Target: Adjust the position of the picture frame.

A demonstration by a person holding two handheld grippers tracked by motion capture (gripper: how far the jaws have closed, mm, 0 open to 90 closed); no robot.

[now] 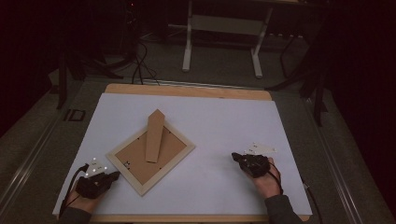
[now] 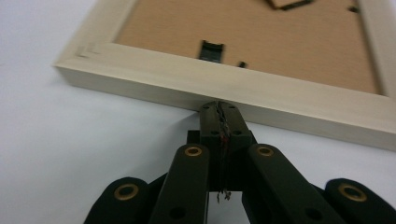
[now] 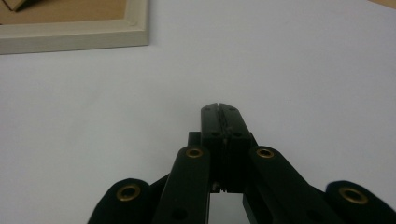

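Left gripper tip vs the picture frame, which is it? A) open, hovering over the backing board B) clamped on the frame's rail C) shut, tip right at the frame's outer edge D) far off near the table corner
C: in the left gripper view the left gripper has its jaws together, tip up against the outer side of the picture frame, with nothing between them.

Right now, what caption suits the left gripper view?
Shut left gripper noses against the pale wooden picture frame's edge.

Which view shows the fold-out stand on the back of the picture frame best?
The high view: the whole stand lies along the back of the frame. The left gripper view catches just its tip at the top edge; the right gripper view shows a corner.
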